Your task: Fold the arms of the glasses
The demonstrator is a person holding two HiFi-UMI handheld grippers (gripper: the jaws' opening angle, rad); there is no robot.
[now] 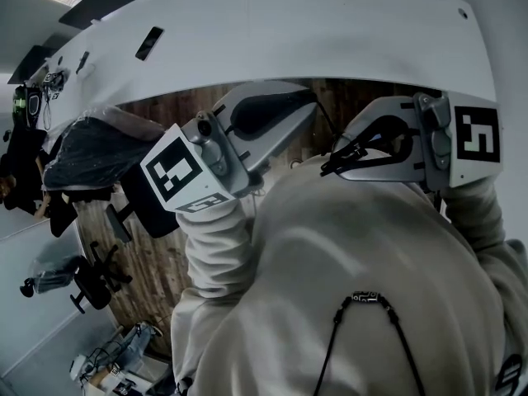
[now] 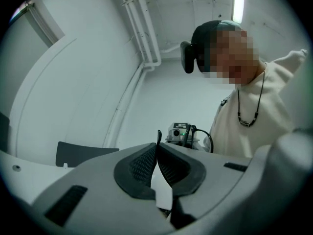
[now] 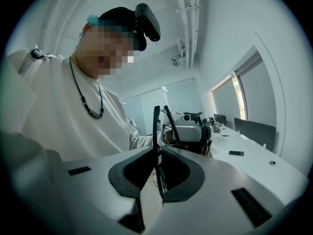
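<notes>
Both grippers are held up close in front of the person's cream sweatshirt (image 1: 355, 262). The black glasses (image 1: 367, 148) sit in my right gripper (image 1: 351, 151), which is shut on the frame. In the right gripper view the frame (image 3: 157, 126) stands upright between the pads, with an arm (image 3: 172, 126) rising beside it. My left gripper (image 1: 309, 110) reaches in from the left, its pads pinched on a thin black arm tip (image 2: 159, 137). That view also has the right gripper (image 2: 182, 131) just beyond, with a lens rim (image 2: 209, 140) beside it.
A long white curved table (image 1: 330, 31) runs across the top, with a dark phone (image 1: 149, 43) on it. Below it lie wooden floor, a chair draped with dark cloth (image 1: 91, 151) and a black office chair (image 1: 95, 275). A black necklace (image 1: 365, 297) hangs on the sweatshirt.
</notes>
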